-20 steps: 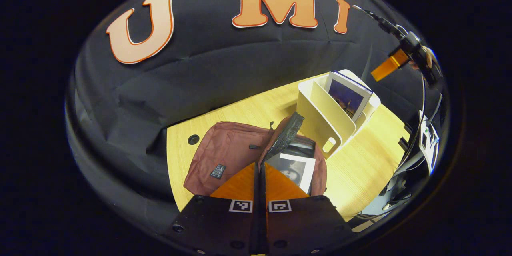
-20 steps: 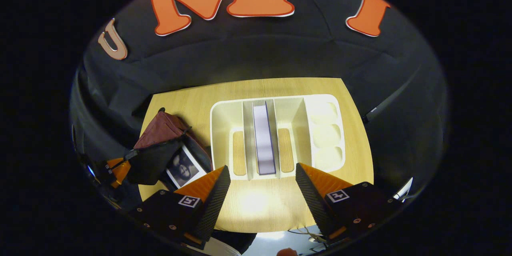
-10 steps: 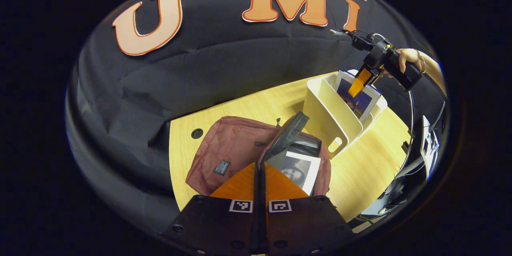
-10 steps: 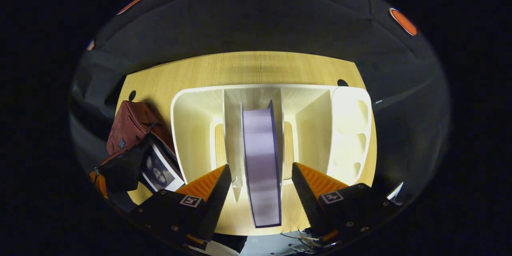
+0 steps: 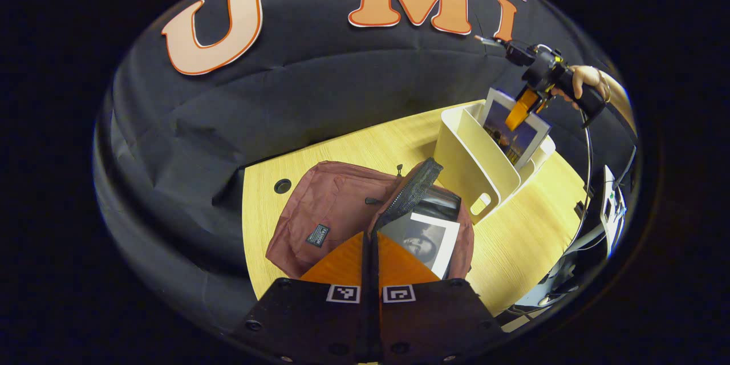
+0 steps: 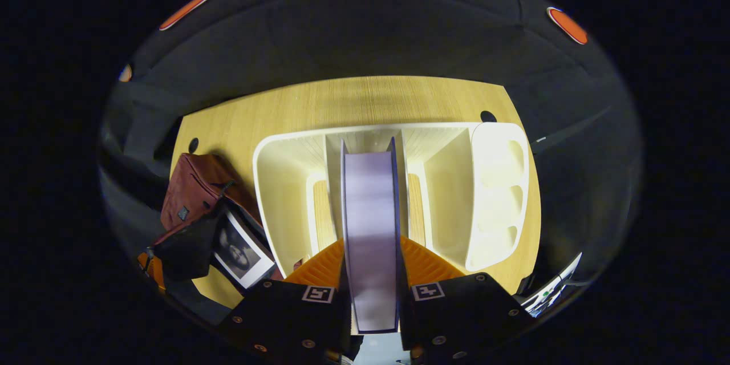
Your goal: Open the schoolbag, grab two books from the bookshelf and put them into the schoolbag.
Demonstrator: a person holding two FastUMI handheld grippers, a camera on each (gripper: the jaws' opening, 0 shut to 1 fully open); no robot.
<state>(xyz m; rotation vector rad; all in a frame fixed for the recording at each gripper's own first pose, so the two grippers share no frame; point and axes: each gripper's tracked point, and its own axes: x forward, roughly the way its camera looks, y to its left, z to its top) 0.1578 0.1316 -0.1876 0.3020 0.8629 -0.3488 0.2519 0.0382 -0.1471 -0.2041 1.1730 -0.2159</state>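
A maroon schoolbag (image 5: 331, 205) lies open on the wooden table (image 5: 353, 142). My left gripper (image 5: 369, 235) is shut on the bag's black flap (image 5: 408, 194) and holds it up. Inside the bag lies a book with a black-and-white portrait cover (image 5: 425, 239). A second book (image 6: 370, 211), its pale page edge facing me, stands in the middle slot of the cream bookshelf (image 6: 496, 182). My right gripper (image 6: 372, 242) is shut on that book, one finger on each cover. In the left gripper view the right gripper (image 5: 520, 113) grips the dark-covered book (image 5: 510, 140) at its top, partly raised from the bookshelf (image 5: 473, 165).
The bag (image 6: 191, 194) lies just left of the bookshelf. Cable holes (image 5: 282, 186) (image 6: 486, 116) are cut in the table. Equipment with cables (image 5: 610, 211) sits off the table's right edge. A hand (image 5: 582, 77) holds the right gripper.
My right gripper came down over the standing book, closed on it and raised it a little in its slot. My left gripper kept the flap held up.
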